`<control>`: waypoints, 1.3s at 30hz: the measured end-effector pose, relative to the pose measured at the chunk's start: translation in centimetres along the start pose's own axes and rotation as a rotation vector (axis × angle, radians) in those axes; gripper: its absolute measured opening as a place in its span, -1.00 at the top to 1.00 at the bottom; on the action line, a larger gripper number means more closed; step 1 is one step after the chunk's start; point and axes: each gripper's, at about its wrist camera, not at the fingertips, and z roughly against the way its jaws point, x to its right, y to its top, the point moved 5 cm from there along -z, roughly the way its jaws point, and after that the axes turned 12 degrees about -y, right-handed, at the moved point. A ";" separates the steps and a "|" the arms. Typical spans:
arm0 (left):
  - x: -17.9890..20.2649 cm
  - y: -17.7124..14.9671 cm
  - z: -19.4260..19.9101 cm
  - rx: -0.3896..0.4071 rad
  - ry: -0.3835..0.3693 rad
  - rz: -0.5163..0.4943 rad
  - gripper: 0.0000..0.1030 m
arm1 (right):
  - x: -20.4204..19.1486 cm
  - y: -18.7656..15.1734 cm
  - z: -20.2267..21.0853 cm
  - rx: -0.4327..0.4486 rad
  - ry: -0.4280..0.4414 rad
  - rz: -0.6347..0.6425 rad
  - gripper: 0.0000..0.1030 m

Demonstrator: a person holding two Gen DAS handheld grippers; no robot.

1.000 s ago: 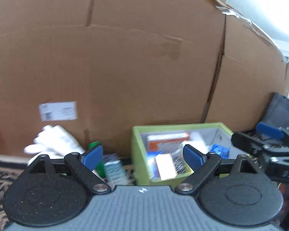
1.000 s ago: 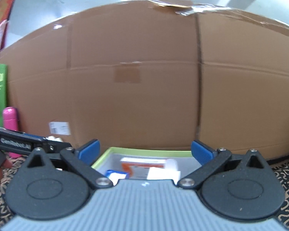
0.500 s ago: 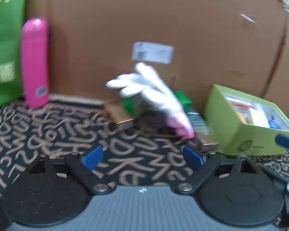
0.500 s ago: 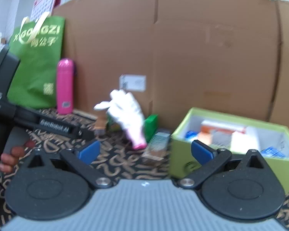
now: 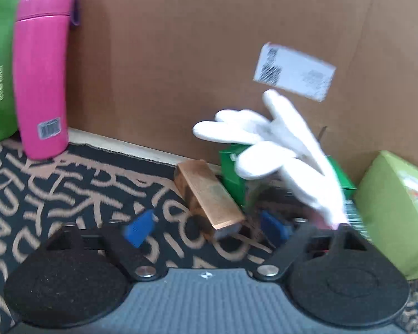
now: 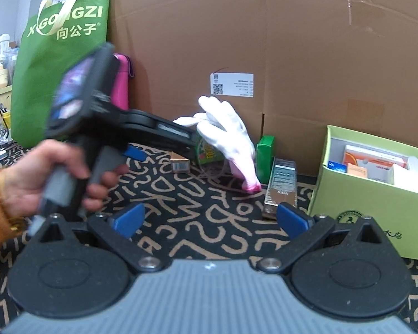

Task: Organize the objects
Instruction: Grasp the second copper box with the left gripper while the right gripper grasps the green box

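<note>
The left claw (image 5: 206, 229) has just been closing; its blue pads stand apart either side of the near end of a copper-coloured rectangular box (image 5: 209, 194), not pressing it. The box lies flat on the black worktop cloth (image 5: 69, 189) patterned with tan letters. Just behind it a limp white knit glove (image 5: 278, 144) with a pink cuff drapes over a green carton (image 5: 231, 167). A glossy pink flask (image 5: 41, 83) stands upright against the cardboard wall (image 5: 181, 55). The right claw (image 6: 209, 221) is released and empty, near a lime-green cardboard box (image 6: 356, 217) of small packets.
</note>
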 end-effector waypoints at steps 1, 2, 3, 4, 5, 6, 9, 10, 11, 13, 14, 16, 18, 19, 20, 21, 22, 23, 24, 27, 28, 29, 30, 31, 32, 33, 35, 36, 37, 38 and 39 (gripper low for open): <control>-0.3 0.0 -0.5 -0.015 -0.018 0.009 -0.23 | -0.2 0.1 -0.2 0.001 0.003 0.002 -0.97; -0.6 0.0 -0.8 -0.024 -0.039 0.017 -0.03 | -0.4 0.2 -0.4 -0.002 0.005 0.003 -0.90; -0.6 0.0 -0.6 -0.017 -0.043 -0.004 0.27 | -0.6 0.3 -0.7 -0.007 0.012 0.006 -0.80; -0.6 0.0 -0.4 -0.024 -0.053 -0.023 0.26 | -0.8 0.4 -1.2 -0.016 0.022 0.011 -0.73; -0.8 -0.1 0.0 -0.034 -0.065 -0.031 0.28 | -1.0 0.4 -1.6 -0.026 0.028 0.015 -0.58; -1.0 -0.3 0.5 -0.043 -0.080 -0.029 0.28 | -1.2 0.5 -2.2 -0.036 0.030 0.018 -0.46; -1.6 -1.4 2.5 -0.070 -0.111 -0.046 0.29 | -1.4 0.7 -3.8 -0.043 0.015 0.027 -0.29; -1.6 -1.9 3.2 -0.075 -0.112 -0.060 0.29 | -1.4 1.0 -4.4 -0.037 0.000 0.033 -0.27; -1.7 -2.5 4.0 -0.079 -0.114 -0.076 0.29 | -1.3 1.2 -4.9 -0.032 -0.011 0.040 -0.21; -1.8 -3.6 5.6 -0.085 -0.115 -0.106 0.29 | -0.8 1.9 -6.3 -0.032 -0.045 0.054 -0.11; -1.9 -4.1 6.4 -0.090 -0.115 -0.120 0.29 | -0.5 2.1 -7.0 -0.034 -0.070 0.059 -0.07; -1.8 -4.8 7.3 -0.108 -0.113 -0.143 0.32 | 0.3 2.8 -8.3 -0.029 -0.130 0.073 0.02; -2.5 -5.5 7.9 -0.122 -0.113 -0.151 0.32 | 1.3 3.6 -9.2 -0.014 -0.174 0.061 0.22; -2.6 -5.7 8.1 -0.121 -0.113 -0.156 0.32 | 1.7 4.1 -9.6 -0.005 -0.182 0.045 0.23; -2.7 -5.9 8.4 -0.127 -0.102 -0.150 0.32 | 2.2 4.5 -10.1 -0.001 -0.199 0.029 0.23; -2.8 -5.9 8.4 -0.126 -0.108 -0.144 0.32 | 2.7 5.0 -10.6 0.007 -0.219 0.013 0.25; -2.9 -5.9 8.4 -0.125 -0.114 -0.138 0.32 | 3.0 5.4 -11.0 0.012 -0.228 0.001 0.25; -2.9 -5.9 8.3 -0.125 -0.114 -0.136 0.32 | 3.3 5.8 -11.7 0.009 -0.238 -0.010 0.25; -2.8 -5.9 8.1 -0.124 -0.114 -0.136 0.32 | 3.5 6.0 -12.3 0.002 -0.248 -0.019 0.25; -2.7 -5.4 7.8 -0.101 -0.114 -0.121 0.31 | 3.9 6.5 -14.4 -0.027 -0.259 -0.044 0.25; -2.7 -5.1 7.7 -0.089 -0.115 -0.114 0.29 | 3.9 6.5 -15.2 -0.035 -0.258 -0.049 0.25; -2.6 -4.7 7.7 -0.074 -0.115 -0.106 0.09 | 3.8 6.6 -15.6 -0.040 -0.252 -0.049 0.26; -2.6 -4.4 7.7 -0.057 -0.111 -0.098 -0.19 | 3.7 6.6 -16.2 -0.056 -0.254 -0.046 0.29; -2.5 -3.9 7.6 -0.034 -0.104 -0.090 -0.29 | 3.7 6.5 -16.8 -0.068 -0.260 -0.037 0.32; -2.4 -3.5 7.6 -0.014 -0.095 -0.082 -0.35 | 3.7 6.3 -17.2 -0.077 -0.262 -0.034 0.36; -2.4 -3.1 7.4 -0.002 -0.090 -0.078 -0.37 | 3.8 6.1 -17.5 -0.089 -0.258 -0.042 0.39; -2.1 -2.4 6.6 0.001 -0.086 -0.074 -0.38 | 4.0 5.6 -17.9 -0.104 -0.254 -0.045 0.57; -2.0 -2.1 6.0 -0.005 -0.082 -0.075 -0.39 | 4.2 5.3 -18.1 -0.116 -0.251 -0.048 0.62; -2.0 -1.9 5.3 -0.016 -0.075 -0.078 -0.40 | 4.1 5.2 -18.1 -0.112 -0.248 -0.038 0.64; -2.0 -1.8 4.6 -0.032 -0.063 -0.084 -0.40 | 4.1 5.1 -17.9 -0.114 -0.238 -0.040 0.65; -2.0 -1.8 3.9 -0.049 -0.047 -0.086 -0.40 | 4.2 5.0 -17.7 -0.115 -0.224 -0.045 0.65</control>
